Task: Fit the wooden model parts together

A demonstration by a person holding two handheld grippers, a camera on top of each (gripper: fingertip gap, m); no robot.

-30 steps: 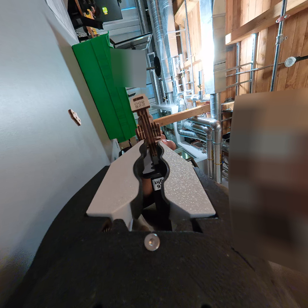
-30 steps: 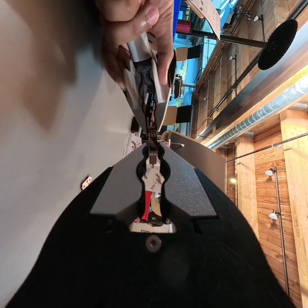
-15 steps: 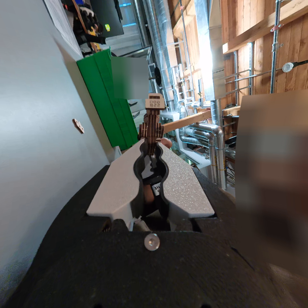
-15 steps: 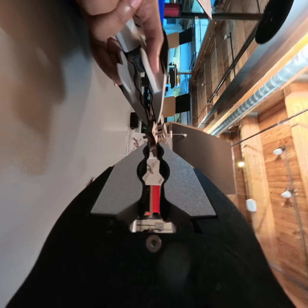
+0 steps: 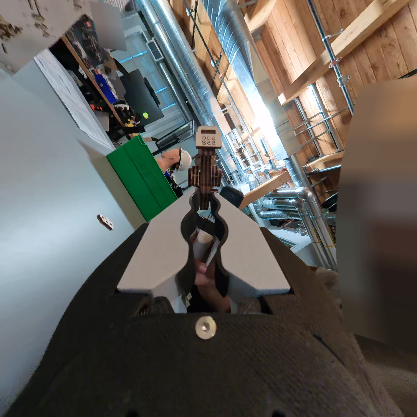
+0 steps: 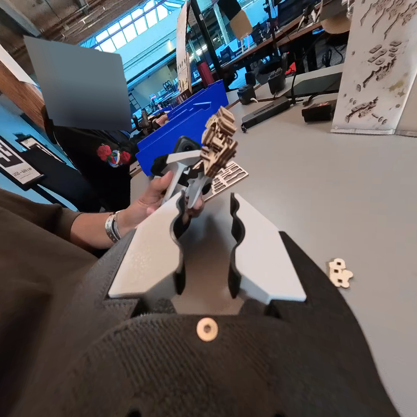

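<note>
Listing by view, we take the left wrist camera first. Left tool (image 5: 205,198): pale grey fingers with wavy black pads, pressed together on the lower stem of the wooden model assembly (image 5: 205,178), which stands clear of the tips, held aloft. Assembly: stacked laser-cut plywood layers with dark scorched edges, stepped lugs either side, and a pale rounded tab on top. Grey bench (image 5: 45,191); one loose wooden part (image 5: 105,222) lies on it, well apart, with a green bin (image 5: 140,180) beyond.

Right wrist camera. Right tool (image 6: 206,203): fingers spread, nothing between them, hovering over the bench. The same assembly shows up left of centre in the other tool, above a flat plywood sheet (image 6: 228,180) of cut-outs. A small cream part with three square holes lies at the right. Blue bin (image 6: 180,126) behind.

Handling, in our judgement: light and stiff, but thin tabs likely snap. We would take hold across the broad flat faces, not the lugs.
</note>
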